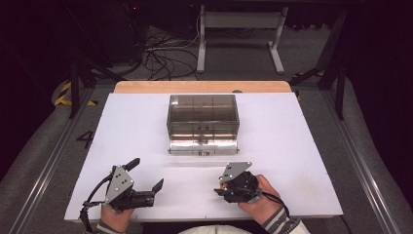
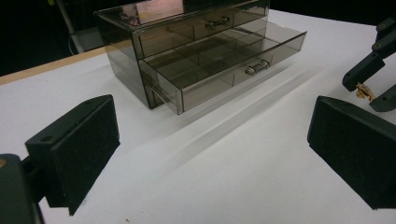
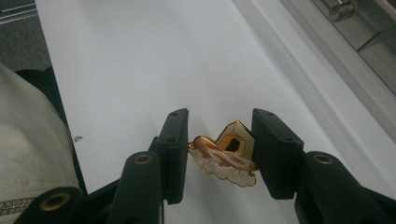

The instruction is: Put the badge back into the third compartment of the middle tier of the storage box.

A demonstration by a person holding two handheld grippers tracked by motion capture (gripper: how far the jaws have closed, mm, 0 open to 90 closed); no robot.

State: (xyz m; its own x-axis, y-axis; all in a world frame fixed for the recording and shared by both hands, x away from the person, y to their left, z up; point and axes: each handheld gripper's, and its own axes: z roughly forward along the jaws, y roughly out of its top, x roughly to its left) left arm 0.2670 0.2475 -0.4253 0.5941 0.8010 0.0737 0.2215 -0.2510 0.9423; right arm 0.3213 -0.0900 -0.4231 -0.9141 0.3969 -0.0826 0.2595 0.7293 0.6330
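A smoky clear drawer box stands in the middle of the white table, its bottom drawer pulled out toward me. In the left gripper view the open drawer shows empty compartments and a metal handle. My right gripper sits near the front edge, right of centre, shut on a small gold enamel pin that both pads touch. The pin also shows between the right gripper's jaws in the left gripper view. At front left, my left gripper lies open with nothing between its pads.
A wooden strip runs along the table's far edge. Behind it on the floor are a metal stand and loose cables. A light sleeve fills the left of the right gripper view, and the drawer's front is at its top right.
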